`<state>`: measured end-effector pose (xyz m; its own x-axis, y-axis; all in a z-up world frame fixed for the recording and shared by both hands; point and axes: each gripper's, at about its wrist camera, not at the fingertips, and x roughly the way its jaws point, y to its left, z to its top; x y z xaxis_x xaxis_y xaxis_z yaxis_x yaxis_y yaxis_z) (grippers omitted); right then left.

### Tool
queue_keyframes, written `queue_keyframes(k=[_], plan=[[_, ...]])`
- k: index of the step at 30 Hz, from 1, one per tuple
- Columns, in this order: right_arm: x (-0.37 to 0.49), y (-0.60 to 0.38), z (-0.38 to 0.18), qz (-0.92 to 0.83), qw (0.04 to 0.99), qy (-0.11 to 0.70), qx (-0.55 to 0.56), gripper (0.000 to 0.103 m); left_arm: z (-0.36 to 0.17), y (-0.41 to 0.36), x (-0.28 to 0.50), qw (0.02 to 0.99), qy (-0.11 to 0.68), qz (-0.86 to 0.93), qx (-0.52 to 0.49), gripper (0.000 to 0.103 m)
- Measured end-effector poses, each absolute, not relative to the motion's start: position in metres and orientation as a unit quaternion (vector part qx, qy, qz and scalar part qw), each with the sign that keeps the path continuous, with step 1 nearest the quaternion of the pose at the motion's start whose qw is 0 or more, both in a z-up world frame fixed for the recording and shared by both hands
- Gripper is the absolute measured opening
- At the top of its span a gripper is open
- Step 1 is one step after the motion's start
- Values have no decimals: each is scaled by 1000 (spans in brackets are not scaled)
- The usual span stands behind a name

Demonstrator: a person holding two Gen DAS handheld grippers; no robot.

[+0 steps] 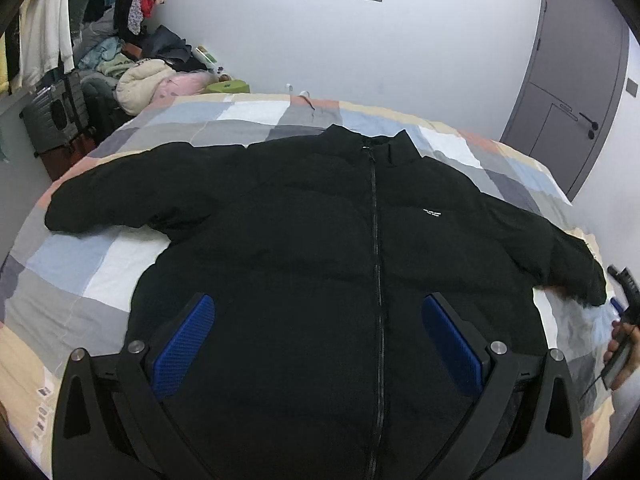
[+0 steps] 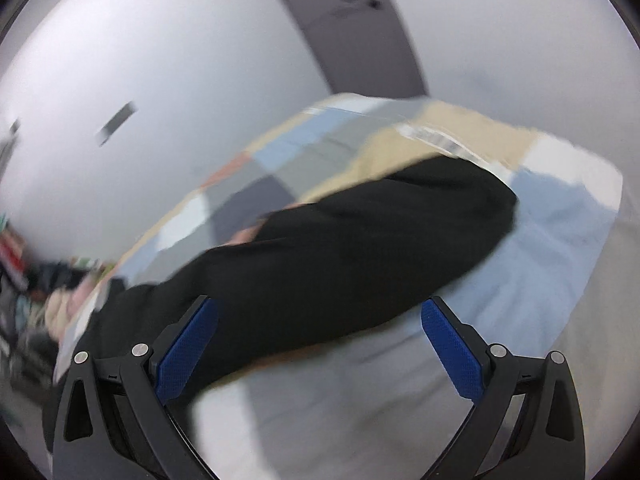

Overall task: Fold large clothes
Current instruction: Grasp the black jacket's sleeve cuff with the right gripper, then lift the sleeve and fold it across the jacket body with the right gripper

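A large black puffer jacket [image 1: 320, 232] lies front up and zipped on a patchwork bed cover [image 1: 100, 256], sleeves spread out to both sides. My left gripper [image 1: 318, 308] is open above the jacket's lower front, blue pads wide apart, holding nothing. My right gripper [image 2: 320, 312] is open and empty above the jacket's right sleeve [image 2: 352, 236], in a blurred view. The right gripper also shows in the left wrist view [image 1: 622, 292], held in a hand beside that sleeve's cuff.
A pile of clothes and a dark suitcase [image 1: 52, 112] stand at the far left of the bed. A grey door [image 1: 568, 80] is at the back right. White wall runs behind the bed.
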<state>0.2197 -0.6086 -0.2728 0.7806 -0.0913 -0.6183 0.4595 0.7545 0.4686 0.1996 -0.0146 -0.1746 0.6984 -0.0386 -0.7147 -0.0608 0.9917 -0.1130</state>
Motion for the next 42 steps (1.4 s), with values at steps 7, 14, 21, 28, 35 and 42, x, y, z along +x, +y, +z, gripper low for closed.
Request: queue_keyframes(k=[7,14,21,28,35,42], plan=[[223,-710,-349,-207,827,273,446,96,-190,-22,220,915,394,4,-82,103],[244,-751,-356,-214,833,228,455,83,-212,-37,233,905,421,-12,-66,103],[260,-757,-359,-217,838,228,446,49,-213,-31,240,907,418,1,-57,103],[271,-754,-329,-186,856,232,422,12,-208,-27,233,907,417,-1,-58,103],[258,-744,-262,-176,880,220,381,7,-196,-23,218,913,404,-10,-55,103],[245,-723,-181,-157,905,187,347,6,-180,-12,196,921,386,-15,-56,103]])
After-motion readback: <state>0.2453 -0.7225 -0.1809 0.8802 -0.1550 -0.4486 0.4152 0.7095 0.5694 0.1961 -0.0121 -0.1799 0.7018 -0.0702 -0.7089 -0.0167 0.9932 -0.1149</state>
